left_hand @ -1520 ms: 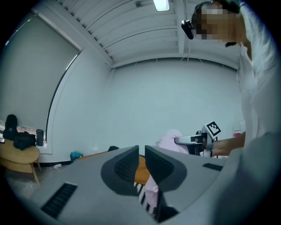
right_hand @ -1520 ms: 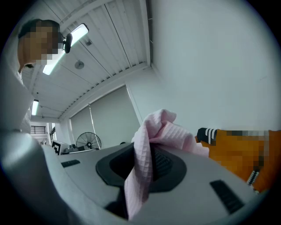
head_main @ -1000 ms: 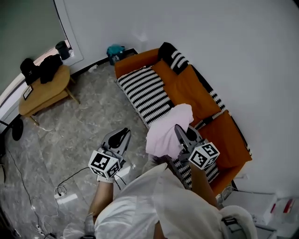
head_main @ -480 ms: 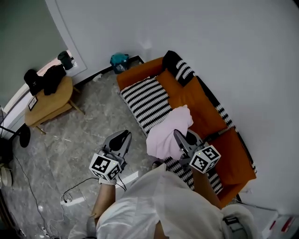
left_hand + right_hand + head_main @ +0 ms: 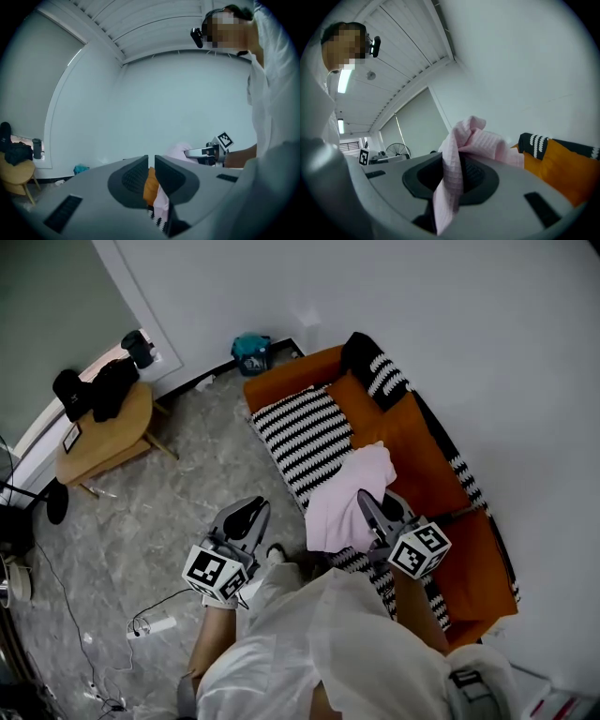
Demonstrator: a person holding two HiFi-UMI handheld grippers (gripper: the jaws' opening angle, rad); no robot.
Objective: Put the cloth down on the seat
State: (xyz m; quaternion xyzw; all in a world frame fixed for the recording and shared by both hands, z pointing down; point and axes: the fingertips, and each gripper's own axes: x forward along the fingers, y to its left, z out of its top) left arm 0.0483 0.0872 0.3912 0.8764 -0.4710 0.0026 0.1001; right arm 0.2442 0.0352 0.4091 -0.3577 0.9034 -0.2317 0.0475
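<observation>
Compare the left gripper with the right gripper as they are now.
The right gripper is clamped on the pink cloth; the left gripper holds nothing, its jaws almost together. The right gripper appears over the sofa front edge; the left gripper hangs over the floor. Both carry marker cubes.

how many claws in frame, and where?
2. Left claw over the grey floor beside the sofa, shut, empty. Right claw at the sofa, shut on the pink cloth. None hidden.
</observation>
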